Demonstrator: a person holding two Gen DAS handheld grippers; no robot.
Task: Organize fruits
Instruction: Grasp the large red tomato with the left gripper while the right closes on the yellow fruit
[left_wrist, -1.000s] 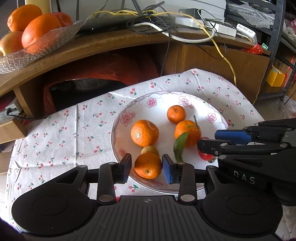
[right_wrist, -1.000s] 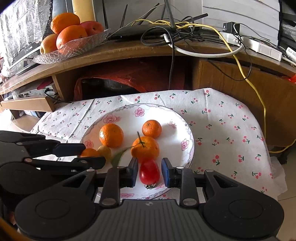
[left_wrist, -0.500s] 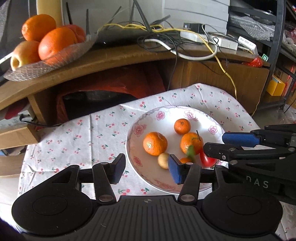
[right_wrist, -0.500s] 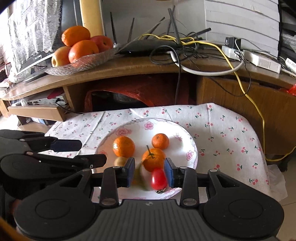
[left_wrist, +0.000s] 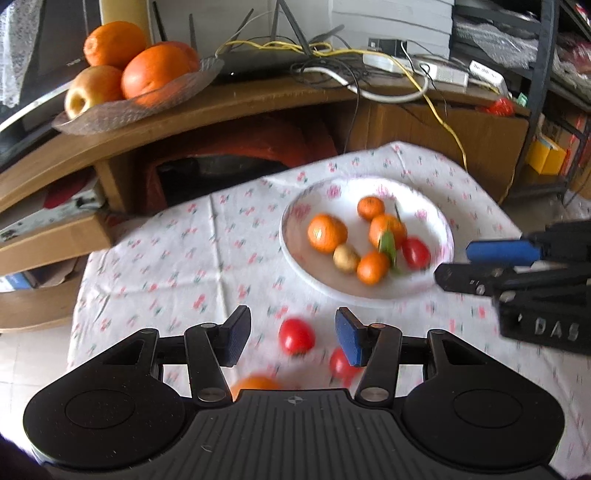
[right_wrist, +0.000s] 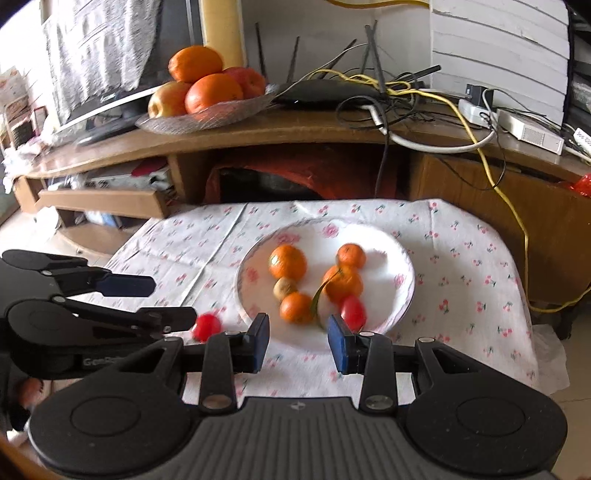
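A white flowered plate (left_wrist: 369, 290) (right_wrist: 384, 258) on the cherry-print cloth holds several mandarins (left_wrist: 327, 233) (right_wrist: 287, 261), a small yellowish fruit (left_wrist: 346, 258) and a red tomato (left_wrist: 416, 253) (right_wrist: 352, 312). Nearer on the cloth lie a loose tomato (left_wrist: 296, 336) (right_wrist: 207, 326), a second tomato (left_wrist: 341, 363) and an orange (left_wrist: 255, 384) half hidden by the gripper body. My left gripper (left_wrist: 291, 341) (right_wrist: 171, 301) is open above the loose tomato, not touching it. My right gripper (right_wrist: 298, 343) (left_wrist: 454, 263) is open at the plate's near edge, holding nothing.
A glass bowl (left_wrist: 147, 103) (right_wrist: 207, 114) of oranges and apples sits on the curved wooden shelf behind. A router and tangled cables (right_wrist: 388, 96) lie further right on it. The cloth (left_wrist: 166, 266) drops off at its left and right edges.
Both grippers have pulled back from the plate. The right one has opened, and its tomato now lies on the plate. Loose fruit on the cloth has come into the left wrist view.
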